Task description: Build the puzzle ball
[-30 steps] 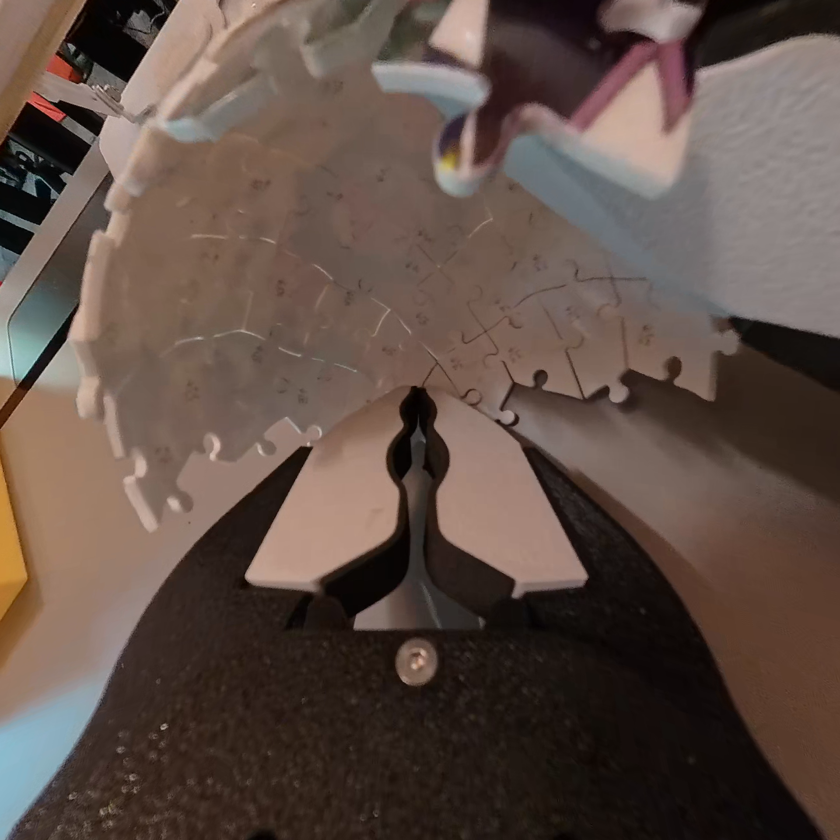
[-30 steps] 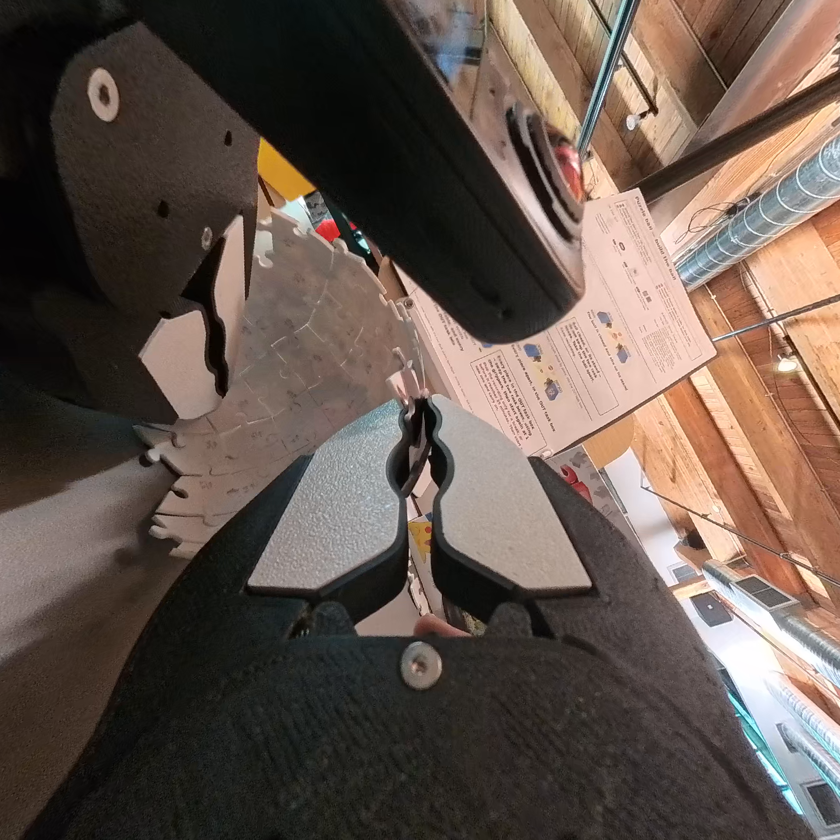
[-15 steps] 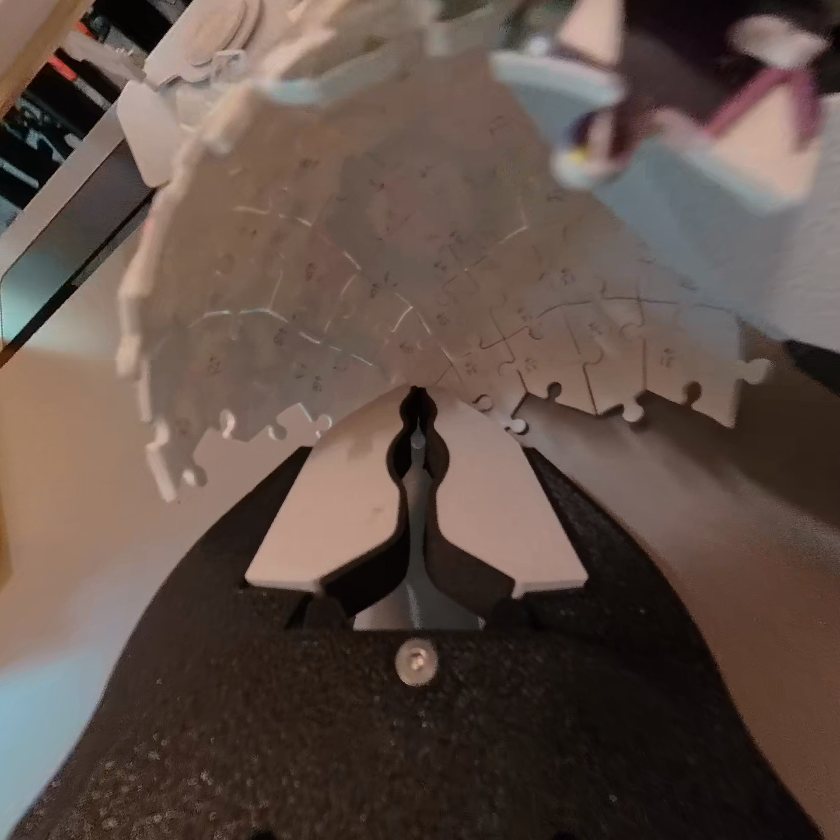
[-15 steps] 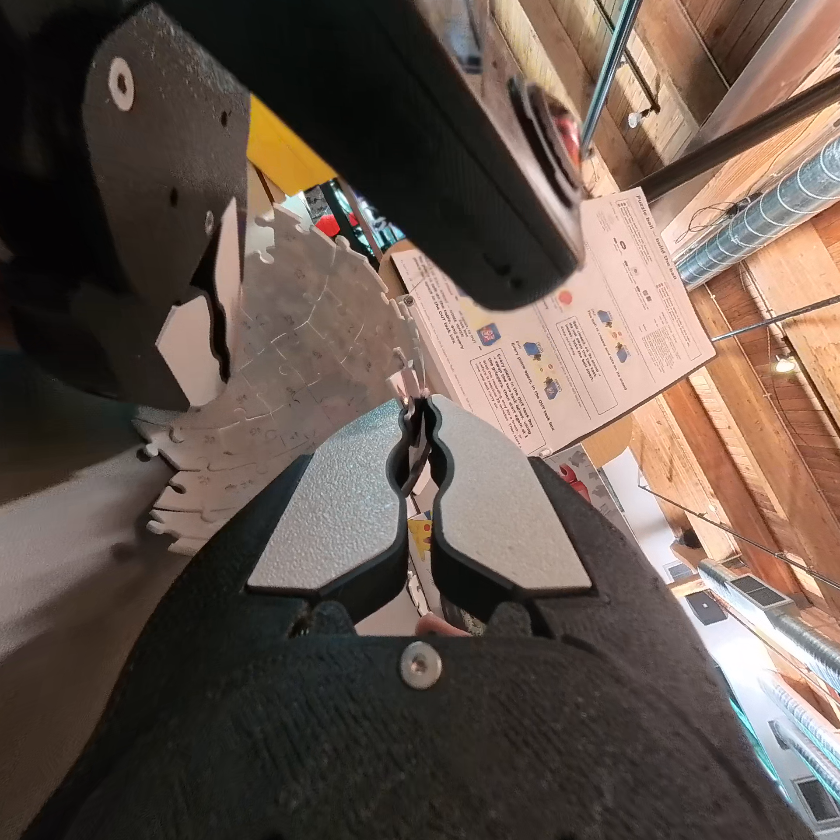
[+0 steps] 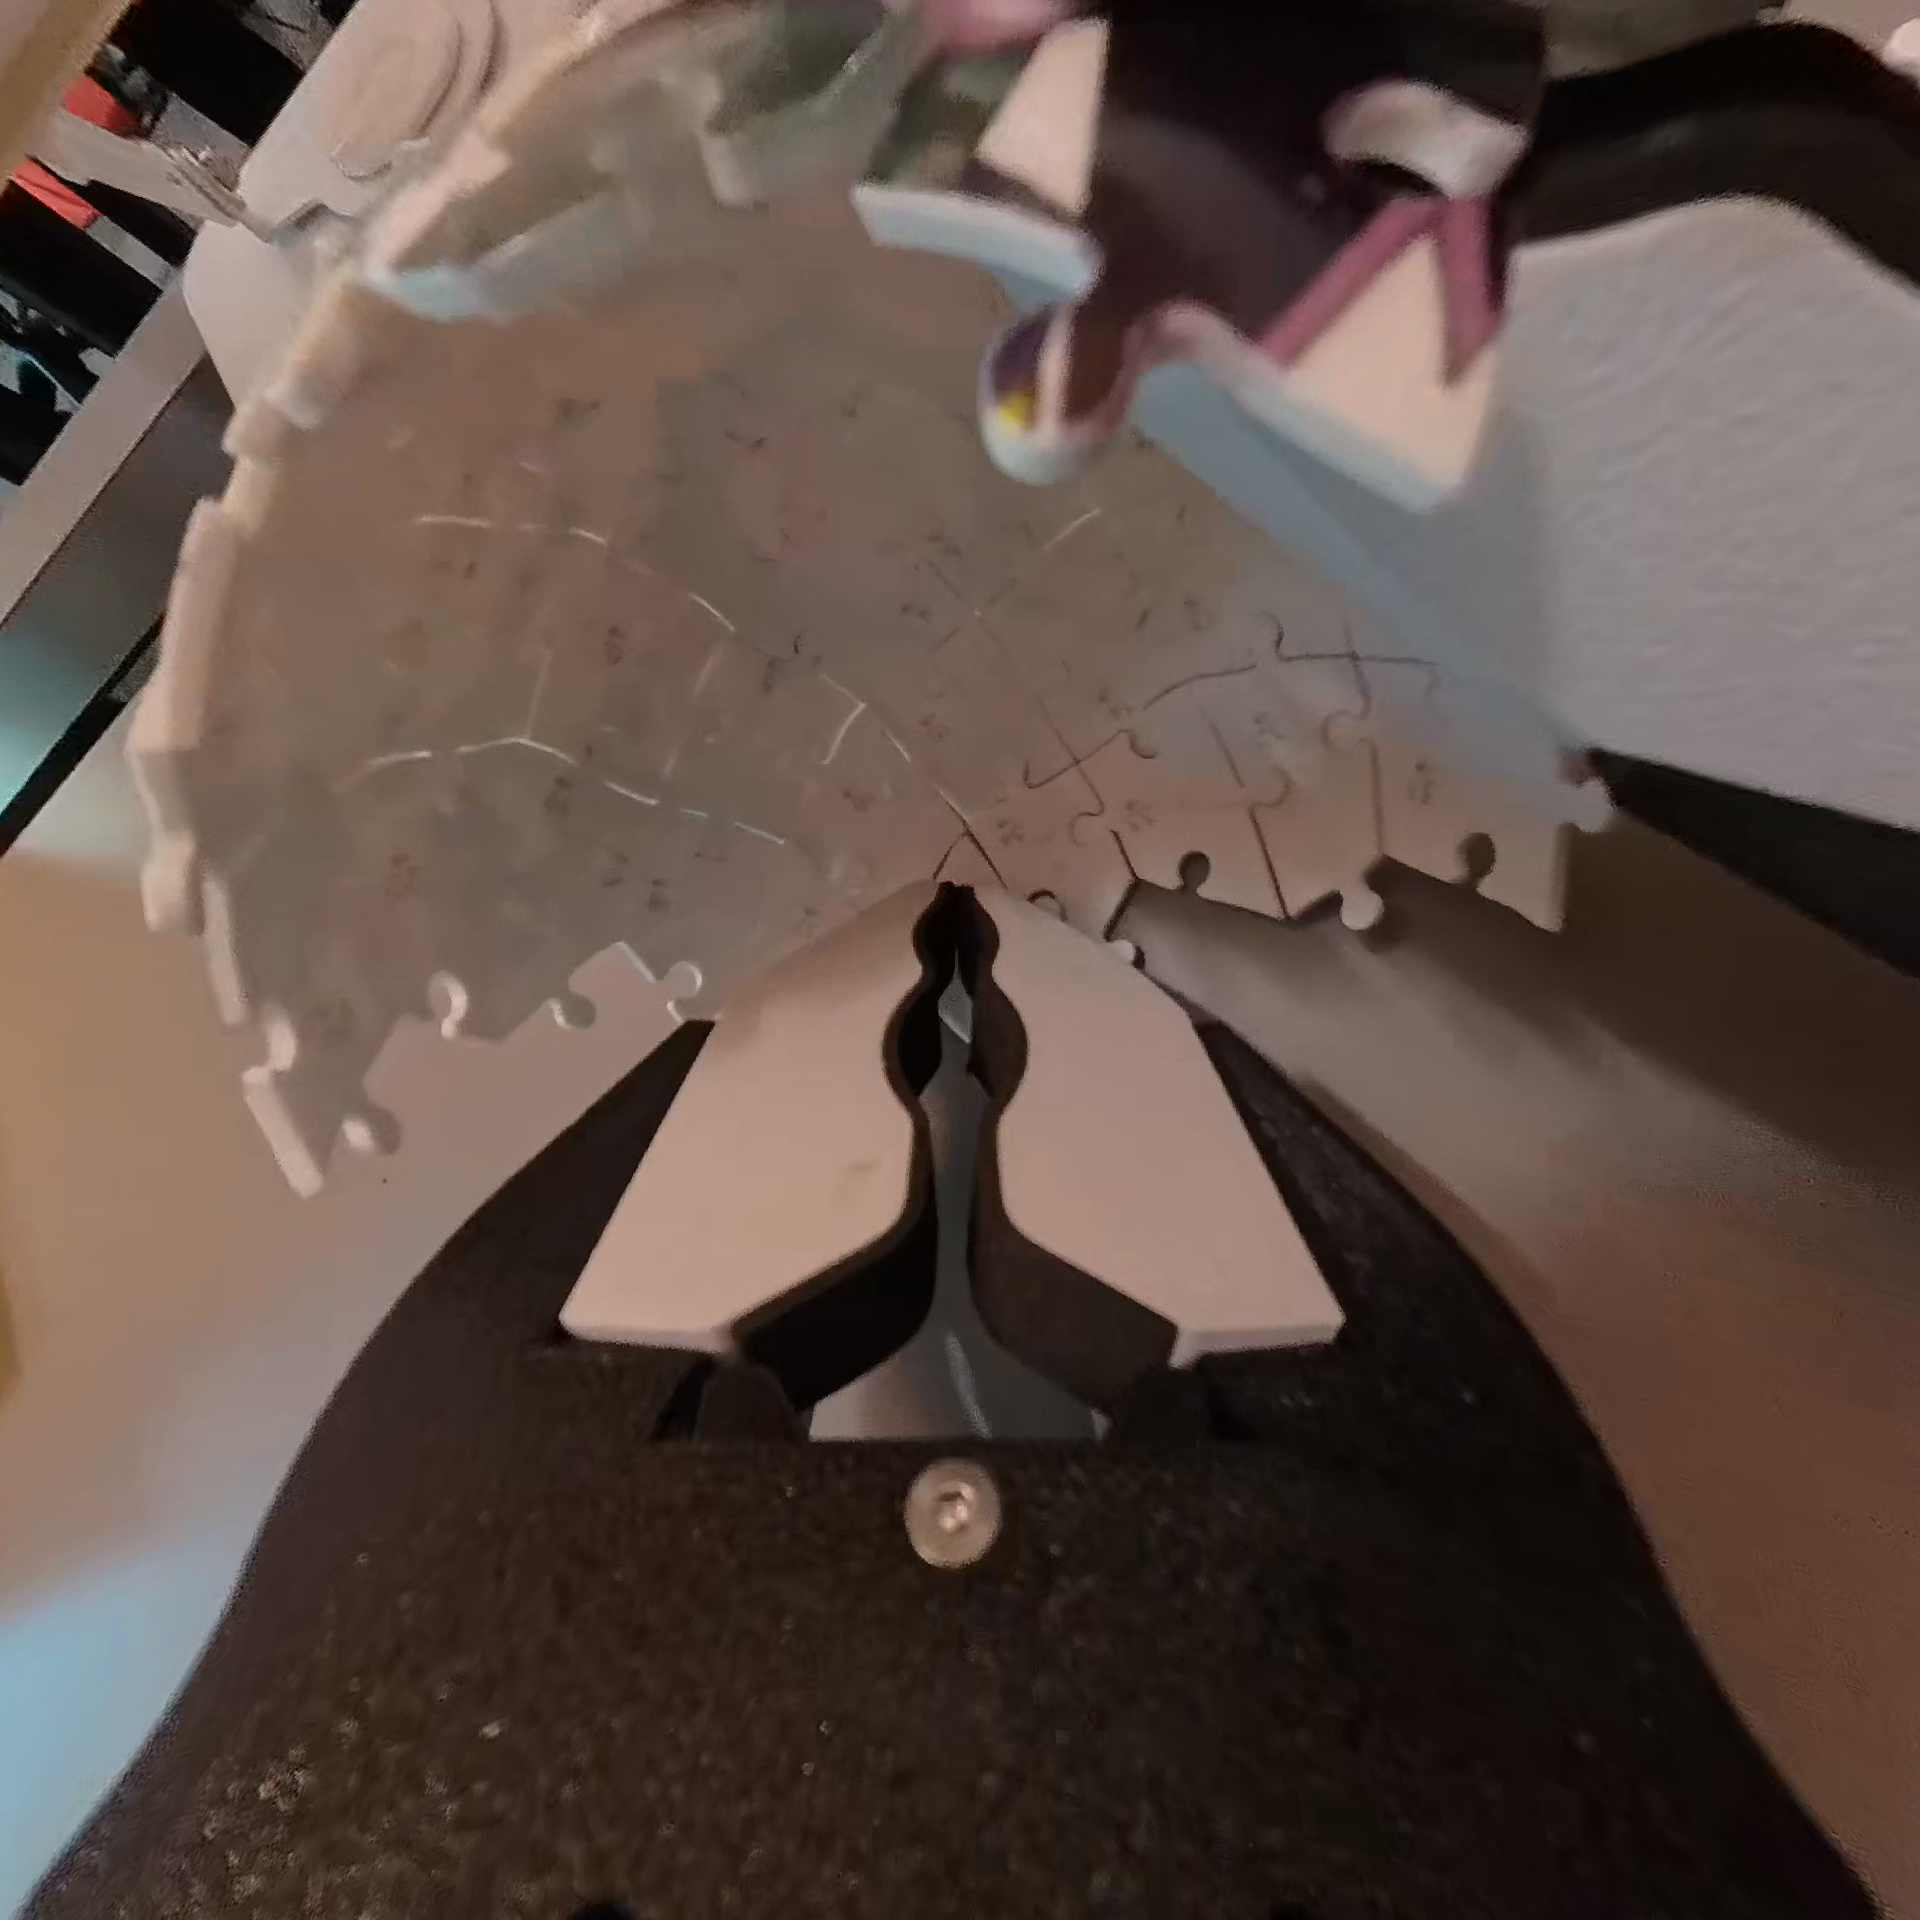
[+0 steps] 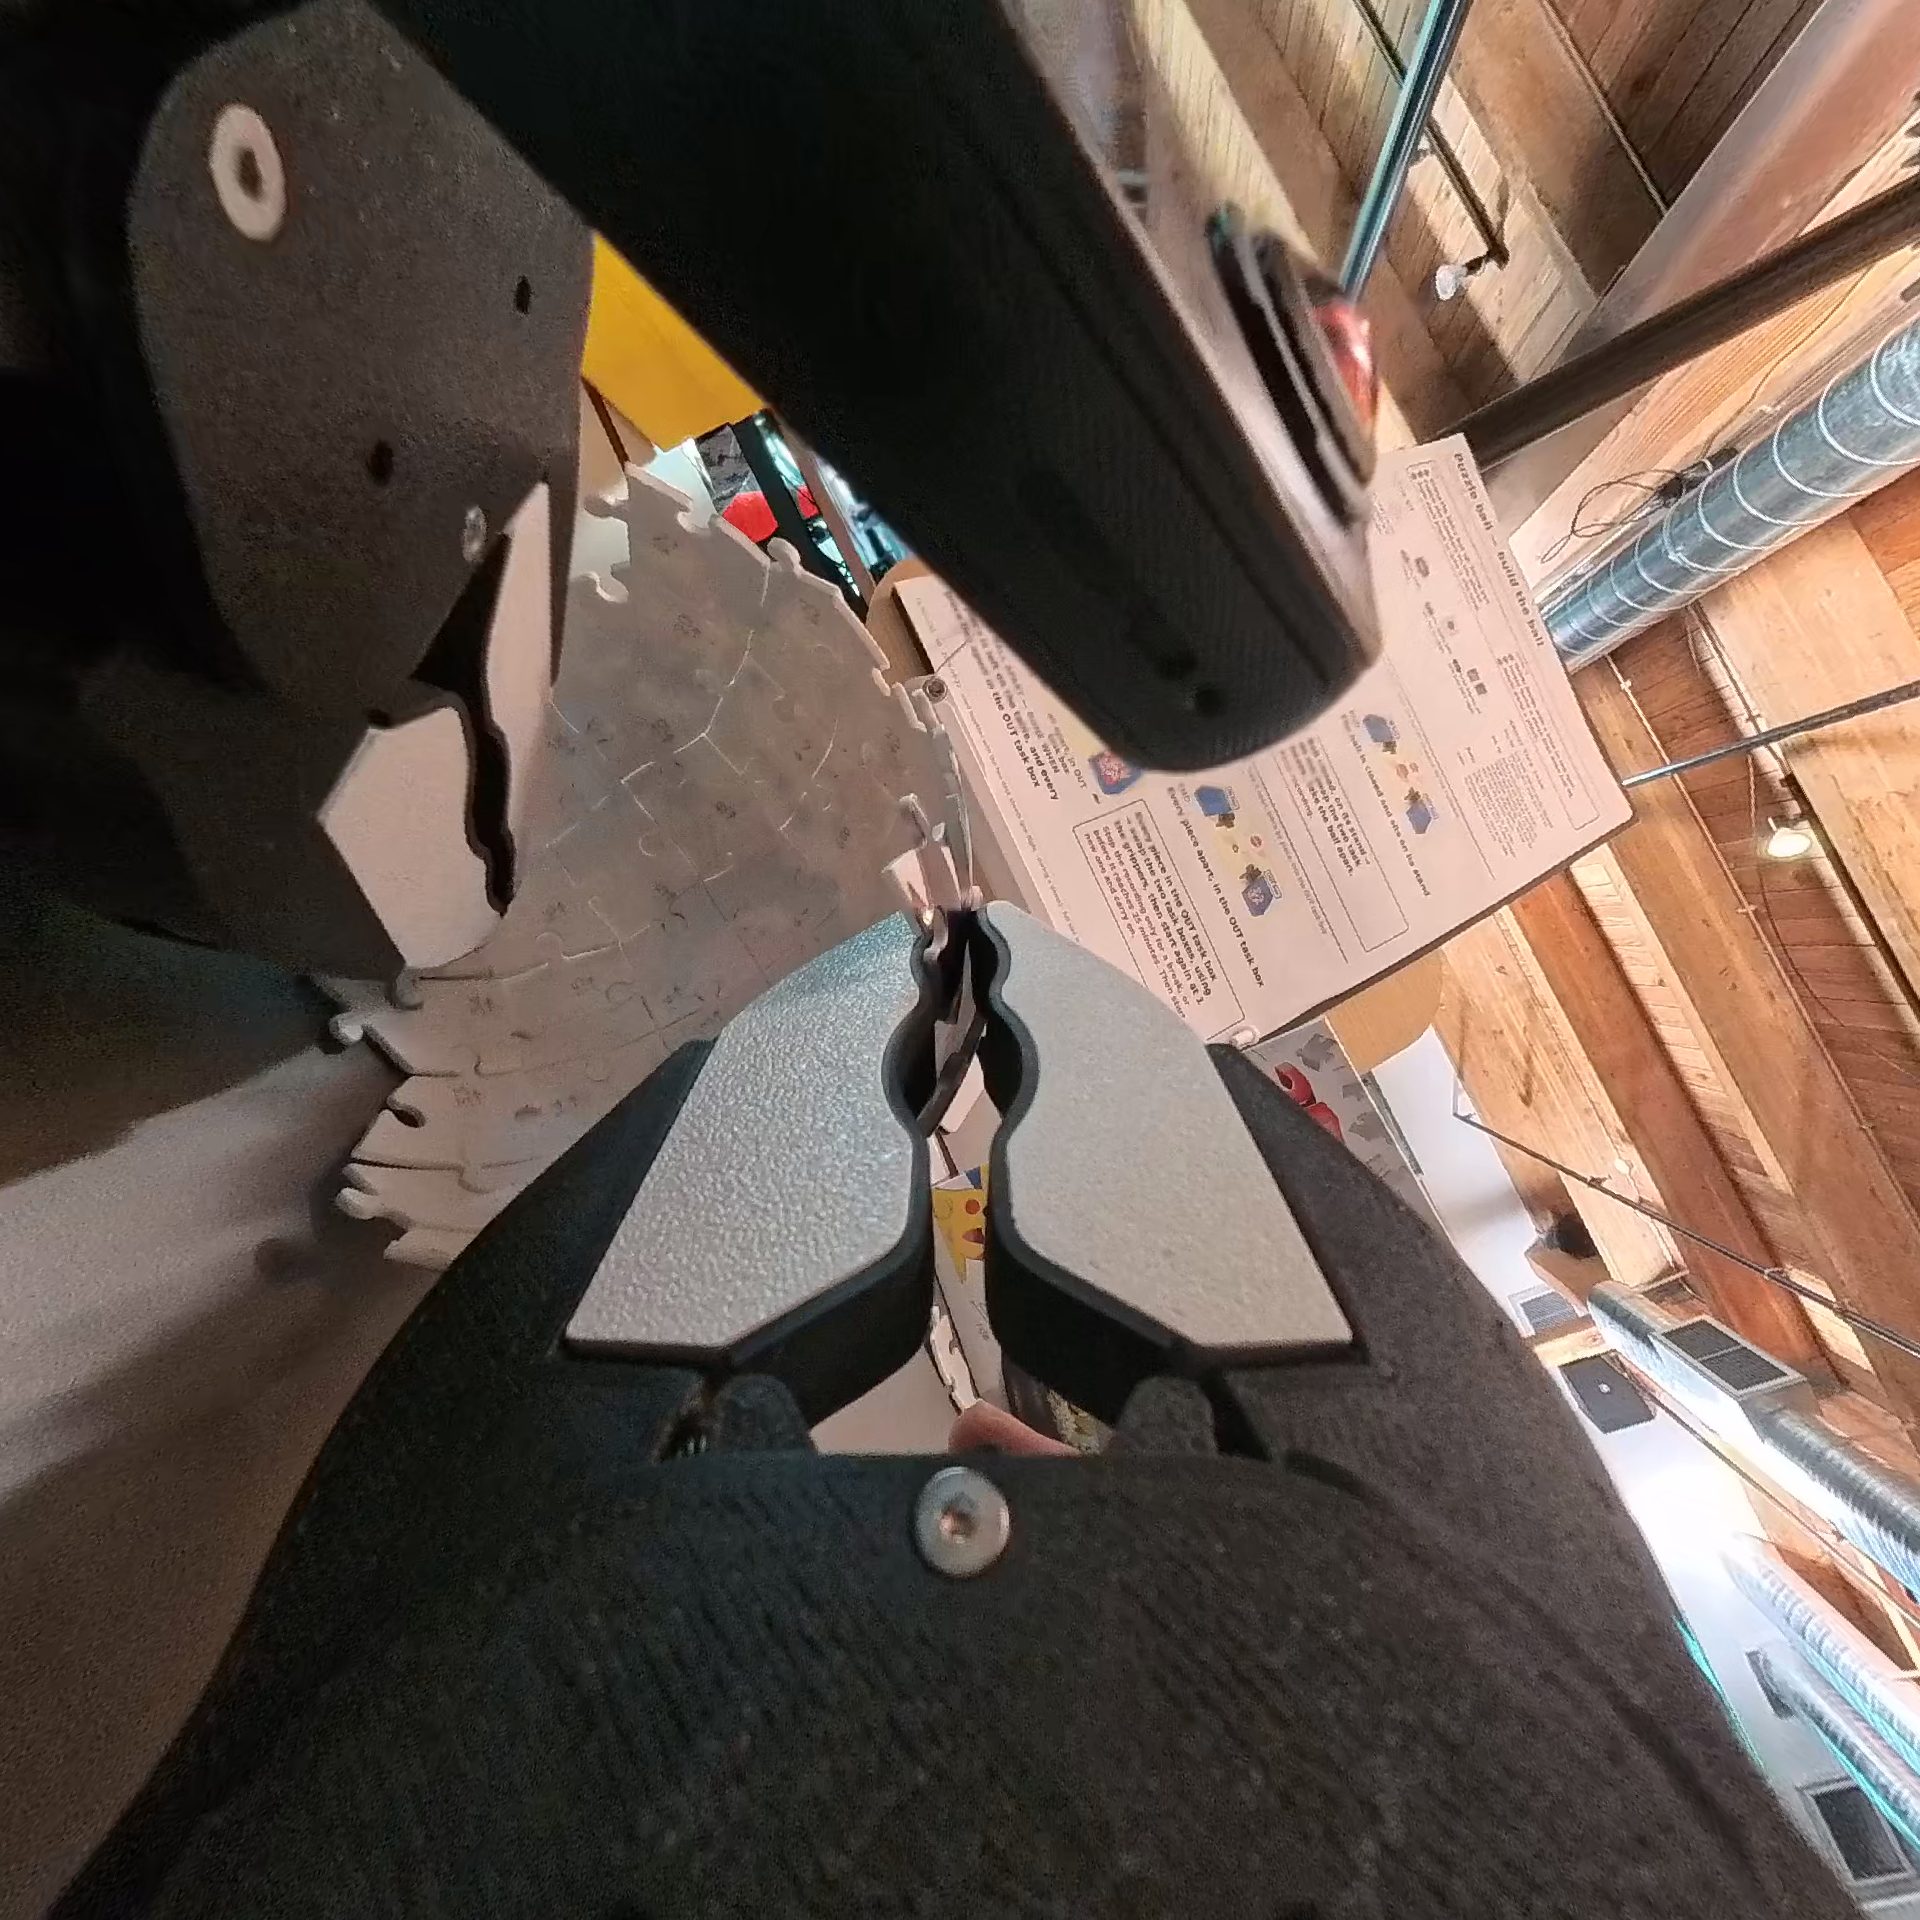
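- Puzzle ball is only partly built so far: a curved shell of interlocked grey-white pieces, showing its hollow inner side with faint marks on each piece, and it's sitting up in the air between the two grippers.
- Left gripper is pinching the shell's lower edge, fingers squeezed nearly together right at the tips, so it's clamped on the rim where the knobby tabs stick out.
- Right gripper is doing the same kind of thing on the opposite edge, jaws drawn tight on a thin sliver of piece edge; whether that's a loose piece going in or one already locked into the shell, can't tell.
- In the right wrist view the left gripper is showing up at upper left, its pale fingers biting the shell from the other side, with its dark camera body crossing over the top.
- In the left wrist view the right gripper is hanging blurry at the top right, touching the shell's far edge.
- Light tabletop is lying below the shell, well apart from it.
- A printed instruction sheet is standing behind the shell in the right view, with wooden beams and a silver duct beyond.
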Motion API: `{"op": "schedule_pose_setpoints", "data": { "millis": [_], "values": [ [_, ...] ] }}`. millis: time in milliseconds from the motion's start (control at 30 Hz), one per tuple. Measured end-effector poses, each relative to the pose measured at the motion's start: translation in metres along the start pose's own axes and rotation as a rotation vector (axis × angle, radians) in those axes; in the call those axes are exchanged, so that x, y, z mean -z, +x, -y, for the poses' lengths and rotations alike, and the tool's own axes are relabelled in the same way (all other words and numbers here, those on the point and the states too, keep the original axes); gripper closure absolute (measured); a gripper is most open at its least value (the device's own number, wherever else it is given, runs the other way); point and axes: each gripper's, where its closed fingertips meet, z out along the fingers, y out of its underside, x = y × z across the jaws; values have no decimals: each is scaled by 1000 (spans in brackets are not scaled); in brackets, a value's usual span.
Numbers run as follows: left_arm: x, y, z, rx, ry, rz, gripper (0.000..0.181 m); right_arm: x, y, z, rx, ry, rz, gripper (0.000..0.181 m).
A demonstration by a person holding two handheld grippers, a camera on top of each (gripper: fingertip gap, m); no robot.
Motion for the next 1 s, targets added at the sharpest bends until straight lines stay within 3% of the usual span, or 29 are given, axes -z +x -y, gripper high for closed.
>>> {"op": "schedule_pose_setpoints", "data": {
  "millis": [567,733,1000],
  "values": [
    [-4,-1,0,41,-26,-16,181,-1,0,0,-7,-6,2,178],
    [-4,-1,1,-41,-31,33,181,-2,0,-1,-12,-8,2,178],
    [-2,-6,1,128,34,-38,181,-1,-1,0,1,-7,3,178]
  ]
}}
